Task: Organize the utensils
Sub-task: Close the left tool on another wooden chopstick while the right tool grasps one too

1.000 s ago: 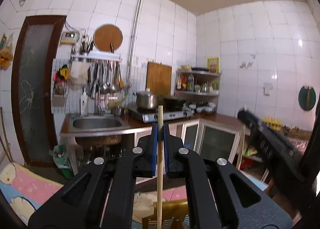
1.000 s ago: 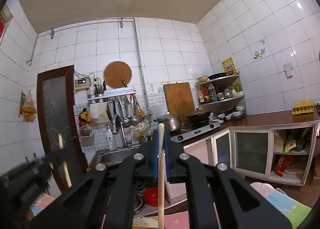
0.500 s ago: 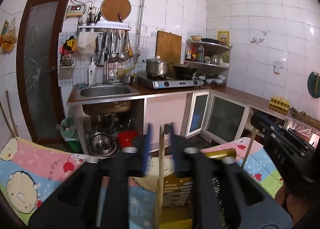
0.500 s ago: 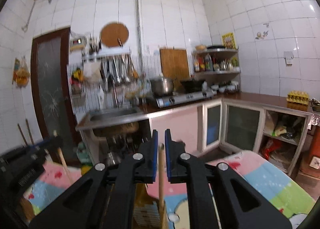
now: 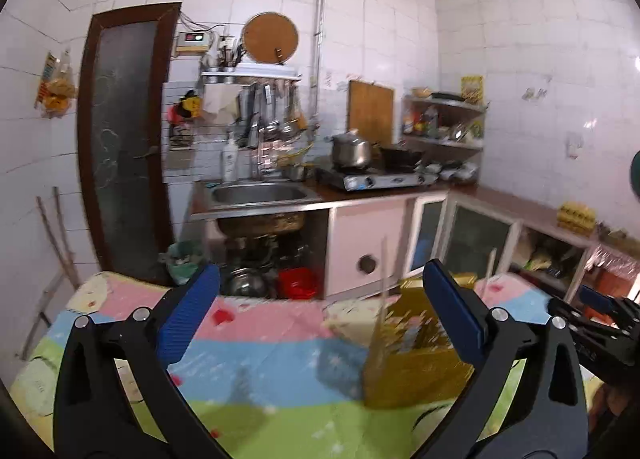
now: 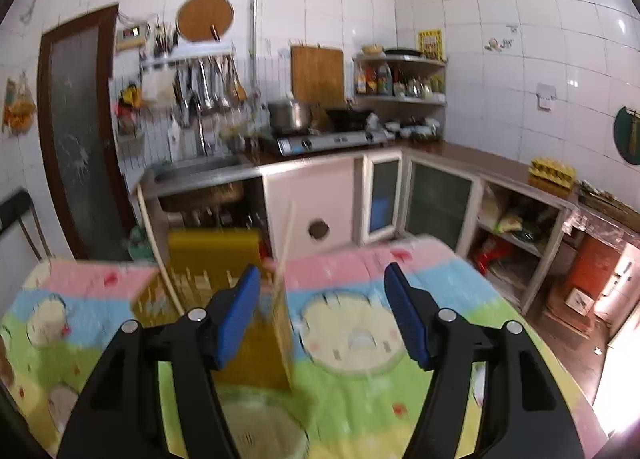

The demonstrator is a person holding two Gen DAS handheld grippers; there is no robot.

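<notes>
- Left wrist view: the left gripper (image 5: 320,311) stands with its jaws spread as wide as they go, having just been opening, and nothing lies between the blue pads (image 5: 188,315). It is released, not grasping.
- The yellow holder (image 5: 416,351) sits on the patterned cloth (image 5: 256,363) toward the cloth's right side in this view, near the far edge. Two chopsticks stand in it: one (image 5: 383,283) at its left side, nearly upright, another (image 5: 489,273) at its right.
- The right gripper (image 6: 320,311) has also just been opening; its jaws are apart and empty, with the holder (image 6: 224,279) just left of its left pad.
- In the right wrist view one chopstick (image 6: 286,243) leans at the holder's right wall and a pale one (image 6: 158,243) tilts out at its left.
- Both chopsticks appear delivered, so the step in hand looks like letting go and backing off.
- To do it well, each gripper should probably pull straight back along its own line, pads kept wide, so no finger brushes a leaning stick.
- The holder looks light and tall; a sideways knock could tip it on the soft cloth.
- Motion blur hides whether the sticks have settled.
</notes>
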